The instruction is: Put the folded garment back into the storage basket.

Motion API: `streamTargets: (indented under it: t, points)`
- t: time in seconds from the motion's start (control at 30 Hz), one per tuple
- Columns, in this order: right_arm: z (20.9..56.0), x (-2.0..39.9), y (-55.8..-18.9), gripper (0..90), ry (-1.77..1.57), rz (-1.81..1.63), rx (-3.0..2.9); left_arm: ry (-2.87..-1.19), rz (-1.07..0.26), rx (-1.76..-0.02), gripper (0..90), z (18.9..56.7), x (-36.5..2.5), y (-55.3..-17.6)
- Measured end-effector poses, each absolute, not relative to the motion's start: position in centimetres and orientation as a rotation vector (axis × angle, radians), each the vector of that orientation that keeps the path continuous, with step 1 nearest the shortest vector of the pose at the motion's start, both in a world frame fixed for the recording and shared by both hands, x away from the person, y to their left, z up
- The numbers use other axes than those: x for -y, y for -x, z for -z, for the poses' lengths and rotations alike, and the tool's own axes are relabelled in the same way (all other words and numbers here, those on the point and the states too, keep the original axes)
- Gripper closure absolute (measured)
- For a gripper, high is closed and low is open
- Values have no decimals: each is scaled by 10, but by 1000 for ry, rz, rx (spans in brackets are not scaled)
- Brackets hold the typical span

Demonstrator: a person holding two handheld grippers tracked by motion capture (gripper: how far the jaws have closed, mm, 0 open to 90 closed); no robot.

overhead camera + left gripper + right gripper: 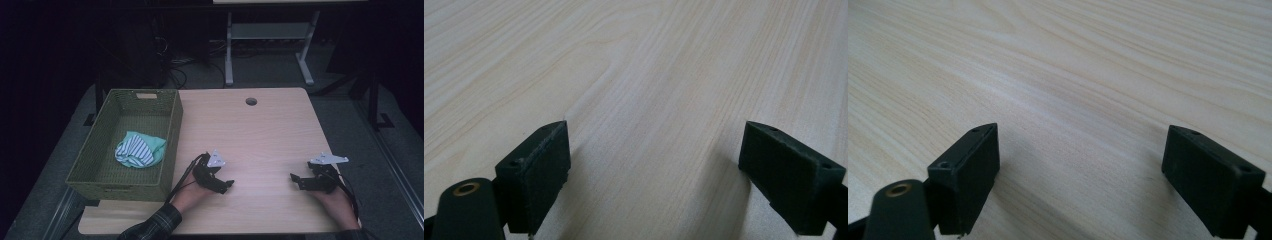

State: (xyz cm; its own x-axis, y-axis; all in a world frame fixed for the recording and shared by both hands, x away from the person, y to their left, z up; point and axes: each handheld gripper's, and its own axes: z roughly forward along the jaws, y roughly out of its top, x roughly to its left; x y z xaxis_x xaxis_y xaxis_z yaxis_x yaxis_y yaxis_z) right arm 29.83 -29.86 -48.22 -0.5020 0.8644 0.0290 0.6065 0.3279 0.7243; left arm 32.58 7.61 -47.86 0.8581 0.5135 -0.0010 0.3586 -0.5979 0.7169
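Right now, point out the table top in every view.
High view: the table top spans the centre, under the left gripper and the right gripper.
Left gripper view: the table top lies behind and between the open jaws.
Right gripper view: the table top again runs between open jaws.
Shared landmark: its pale wood grain.

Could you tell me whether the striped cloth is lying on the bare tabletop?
No, the striped cloth lies inside the green basket.

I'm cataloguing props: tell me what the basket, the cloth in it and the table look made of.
Basket: looks like woven fibre or plastic wicker, matt olive green; the walls show a weave pattern.
Cloth: soft fabric, mint with a striped part; it lies crumpled in folds.
Table: pale wood or wood-look laminate, smooth, with grain lines running through it.
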Motion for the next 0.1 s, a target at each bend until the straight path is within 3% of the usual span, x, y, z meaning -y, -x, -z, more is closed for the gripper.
streamTargets:
  t: [0.1]
  points:
    - [482, 298, -297, 150, -1308, -983, -2236, -2271, -264, -629, 122, 479, -76, -326]
